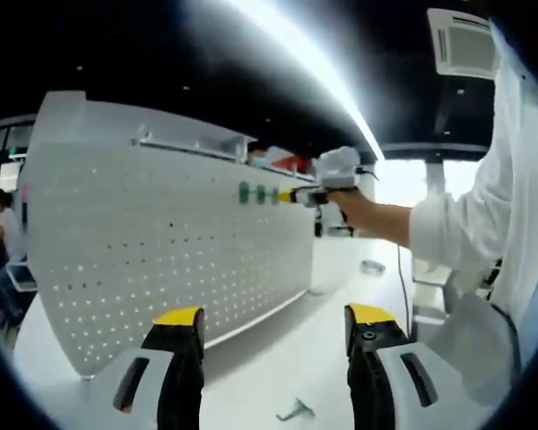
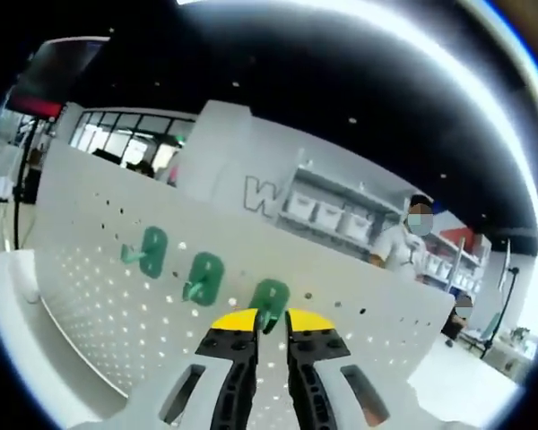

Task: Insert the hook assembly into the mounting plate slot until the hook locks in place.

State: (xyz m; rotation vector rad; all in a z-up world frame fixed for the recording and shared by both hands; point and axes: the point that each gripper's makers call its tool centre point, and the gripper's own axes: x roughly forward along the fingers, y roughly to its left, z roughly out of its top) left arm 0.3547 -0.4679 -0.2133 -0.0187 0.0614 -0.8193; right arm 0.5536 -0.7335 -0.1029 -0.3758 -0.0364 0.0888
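Observation:
A white perforated mounting plate (image 1: 161,242) stands upright on the white table (image 1: 278,358). Three green hook assemblies sit in a row on it (image 1: 258,193). In the right gripper view they are the left hook (image 2: 151,251), the middle hook (image 2: 203,276) and the right hook (image 2: 271,296). My right gripper (image 2: 269,324) is shut on the prong of the right hook, against the plate. It also shows in the left gripper view (image 1: 291,195), held by a hand. My left gripper (image 1: 274,315) is open, low over the table, holding nothing. A loose metal hook (image 1: 296,410) lies on the table below it.
The person's white sleeve (image 1: 484,224) fills the right side of the left gripper view. A small round object (image 1: 372,267) lies on the table far right. Behind the plate are shelves with bins (image 2: 327,210) and a person in white (image 2: 399,246).

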